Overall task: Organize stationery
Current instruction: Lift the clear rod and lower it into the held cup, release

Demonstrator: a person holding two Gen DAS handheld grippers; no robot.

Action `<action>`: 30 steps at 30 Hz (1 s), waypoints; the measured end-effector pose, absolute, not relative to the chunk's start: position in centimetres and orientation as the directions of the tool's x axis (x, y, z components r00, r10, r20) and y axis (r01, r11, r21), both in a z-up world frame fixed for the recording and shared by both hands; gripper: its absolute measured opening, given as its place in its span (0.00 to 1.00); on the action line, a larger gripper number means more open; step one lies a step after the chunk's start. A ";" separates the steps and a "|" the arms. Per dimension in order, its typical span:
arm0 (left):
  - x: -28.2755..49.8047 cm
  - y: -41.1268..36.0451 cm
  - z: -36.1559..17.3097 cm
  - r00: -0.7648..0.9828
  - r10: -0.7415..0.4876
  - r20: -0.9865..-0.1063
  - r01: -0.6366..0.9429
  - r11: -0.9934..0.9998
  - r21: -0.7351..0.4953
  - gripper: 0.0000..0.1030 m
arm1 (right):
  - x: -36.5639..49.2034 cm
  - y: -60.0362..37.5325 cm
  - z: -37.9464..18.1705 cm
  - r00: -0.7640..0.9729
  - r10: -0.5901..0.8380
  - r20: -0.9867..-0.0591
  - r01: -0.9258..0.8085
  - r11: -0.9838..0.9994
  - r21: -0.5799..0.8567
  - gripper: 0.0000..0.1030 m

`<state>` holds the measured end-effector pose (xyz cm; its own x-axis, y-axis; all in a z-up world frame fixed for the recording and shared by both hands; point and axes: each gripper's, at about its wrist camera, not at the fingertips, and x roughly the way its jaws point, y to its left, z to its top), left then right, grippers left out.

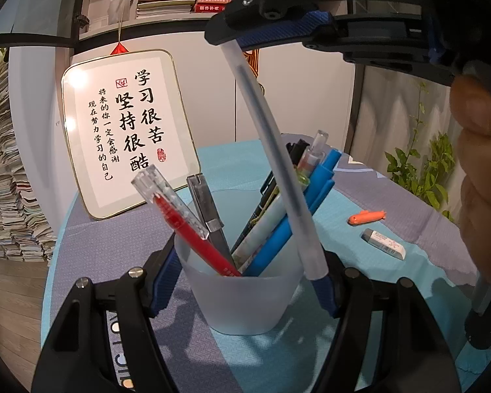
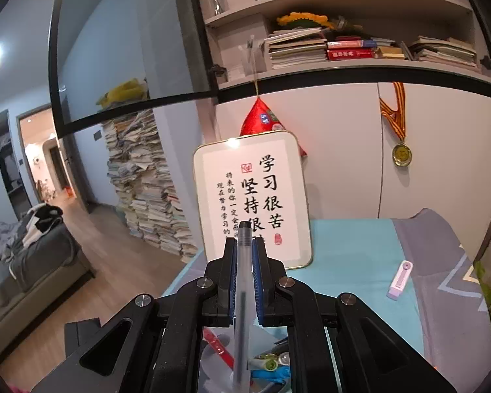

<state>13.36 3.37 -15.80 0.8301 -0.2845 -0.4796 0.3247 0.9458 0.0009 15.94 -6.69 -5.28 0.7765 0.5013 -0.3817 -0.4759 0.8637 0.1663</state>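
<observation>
Jaws of the left gripper (image 1: 245,281) stood partly apart around a frosted plastic cup (image 1: 245,298), one blue pad against each side of its wall, holding it upright on the counter (image 1: 360,262) near the front edge. The right gripper (image 1: 222,31) hung above the cup, its jaws pressed narrow on the upper end of a translucent grey pen (image 1: 278,163). That pen slanted down from the jaws, and its lower capped end lay against the outside of the cup's right rim, beside the left gripper's right pad; whether the tip had entered the cup could not be told. In the right wrist view the same pen (image 2: 244,281) ran straight between the right gripper's (image 2: 244,252) blue pads, its dark tip poking out beyond them.

Inside the cup stood a red pen (image 1: 193,229) with a clear cap, a dark grey pen (image 1: 209,213), two blue pens (image 1: 314,196), a pale green-tipped pen (image 1: 278,209) and a clear-capped one behind them, all leaning outward. A person's hand (image 1: 481,180) showed at the right edge of the left wrist view.

Farther right on the counter lay an orange pen cap (image 1: 366,217) and, nearer the front, a white eraser (image 1: 383,244), apart from each other. A pale purple correction tape (image 2: 399,280) lay on the teal mat in the right wrist view. A framed calligraphy board (image 1: 127,131) leaned at the counter's back edge.
</observation>
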 end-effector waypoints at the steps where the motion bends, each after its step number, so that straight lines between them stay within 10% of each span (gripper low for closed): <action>1: 13.4 3.4 -15.8 0.829 -0.285 -0.481 0.325 0.946 -0.001 0.67 | 15.9 -6.8 -5.3 0.777 0.502 -0.379 -0.474 0.864 0.172 0.09; 9: 13.4 3.5 -15.9 0.829 -0.288 -0.480 0.326 0.945 -0.004 0.67 | 16.2 -6.7 -4.6 0.801 0.492 -0.343 -0.458 0.871 0.180 0.09; 30: 13.4 3.4 -16.1 0.823 -0.287 -0.489 0.326 0.946 -0.007 0.67 | 14.5 -10.4 -8.3 0.572 0.574 -0.586 -0.471 0.815 0.338 0.18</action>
<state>13.39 3.41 -16.06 0.8235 -0.2871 -0.4894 0.3255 0.9455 -0.0070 14.46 -10.44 -8.28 0.5718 0.5738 -0.5864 -0.4712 0.8148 0.3378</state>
